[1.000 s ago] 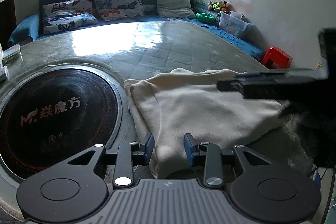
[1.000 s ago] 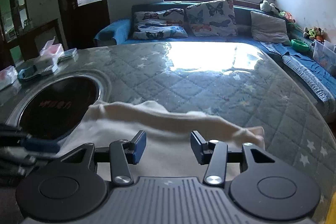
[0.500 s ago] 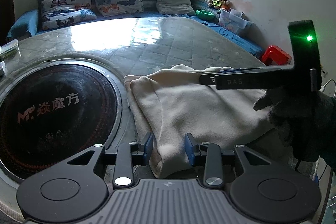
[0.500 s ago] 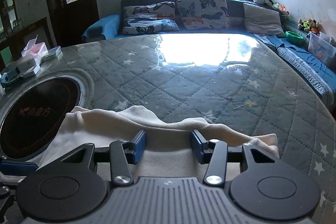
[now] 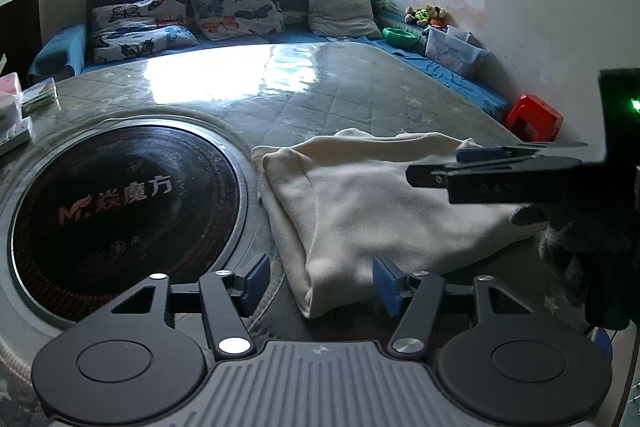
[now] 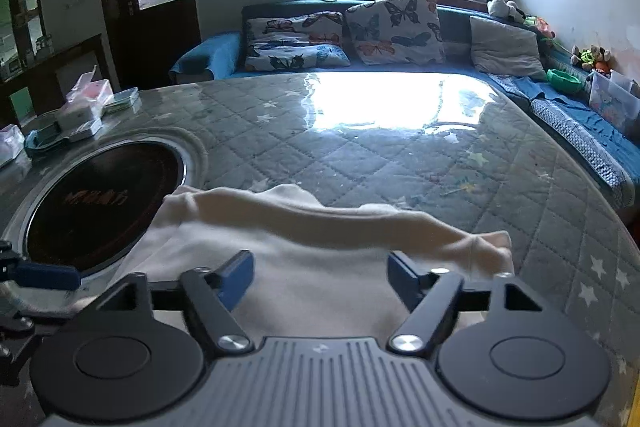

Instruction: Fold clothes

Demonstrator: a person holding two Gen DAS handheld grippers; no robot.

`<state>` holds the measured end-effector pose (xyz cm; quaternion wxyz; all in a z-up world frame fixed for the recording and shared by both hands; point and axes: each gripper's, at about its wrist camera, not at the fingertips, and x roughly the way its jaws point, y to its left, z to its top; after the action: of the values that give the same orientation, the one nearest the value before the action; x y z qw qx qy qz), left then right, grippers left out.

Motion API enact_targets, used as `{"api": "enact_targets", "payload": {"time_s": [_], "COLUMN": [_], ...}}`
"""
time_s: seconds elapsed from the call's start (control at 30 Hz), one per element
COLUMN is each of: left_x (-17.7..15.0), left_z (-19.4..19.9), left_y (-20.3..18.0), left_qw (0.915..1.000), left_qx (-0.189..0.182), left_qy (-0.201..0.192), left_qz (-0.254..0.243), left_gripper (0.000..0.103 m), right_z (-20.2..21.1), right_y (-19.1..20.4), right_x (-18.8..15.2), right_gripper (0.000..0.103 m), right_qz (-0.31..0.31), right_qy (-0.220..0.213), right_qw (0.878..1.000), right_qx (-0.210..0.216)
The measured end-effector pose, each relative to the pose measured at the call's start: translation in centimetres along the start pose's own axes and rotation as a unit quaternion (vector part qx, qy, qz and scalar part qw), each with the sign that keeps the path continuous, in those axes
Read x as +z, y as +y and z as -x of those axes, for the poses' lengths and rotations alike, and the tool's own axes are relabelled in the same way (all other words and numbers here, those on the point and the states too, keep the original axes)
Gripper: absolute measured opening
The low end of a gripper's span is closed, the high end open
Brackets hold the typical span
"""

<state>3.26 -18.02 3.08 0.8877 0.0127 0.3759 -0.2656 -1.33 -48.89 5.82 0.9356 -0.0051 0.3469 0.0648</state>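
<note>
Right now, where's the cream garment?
The cream garment lies folded on the quilted table, just right of the round black cooktop in the left wrist view, ahead of both open grippers.

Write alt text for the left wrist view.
A folded cream garment lies on a quilted table, its near corner between the open blue-padded fingers of the left gripper. A round black cooktop sits to its left; the right gripper reaches in over the cloth.
</note>
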Motion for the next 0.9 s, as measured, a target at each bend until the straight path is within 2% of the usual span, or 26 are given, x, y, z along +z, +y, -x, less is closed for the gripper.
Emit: {"api": "enact_targets", "payload": {"time_s": [0.07,0.37,0.47,0.6,0.9], "left_x": [-0.2,-1.5,-2.0,-2.5,-3.8], "left_z": [0.4,2.0,2.5,3.0,4.0], "left_y": [-0.1,-0.3,-0.4,-0.7,-1.7], "left_qw": [1.0,0.9997,0.9995,0.9993,0.9981], "left_qx": [0.003,0.016,0.02,0.023,0.031], "left_qy": [-0.003,-0.018,-0.021,-0.024,-0.036], "left_qz": [-0.001,-0.008,-0.012,-0.018,-0.038], "left_gripper": [0.074,0.091,0.094,0.099,0.103], "right_z": [0.7,3.5,4.4,5.5,7.2], "right_y": [0.3,1.6,1.9,2.3,3.2], "right_x": [-0.5,-2.4,-3.1,-3.9,-5.4], "right_gripper": [0.079,0.091,0.099,0.103,0.103], "right_qz": [0.002,-0.001,-0.002,-0.001,0.006], "right_qy": [-0.003,-0.017,-0.022,-0.028,-0.033], "right_qw": [1.0,1.0,1.0,1.0,0.999], "right_qx": [0.0,0.002,-0.001,-0.006,-0.018]}}
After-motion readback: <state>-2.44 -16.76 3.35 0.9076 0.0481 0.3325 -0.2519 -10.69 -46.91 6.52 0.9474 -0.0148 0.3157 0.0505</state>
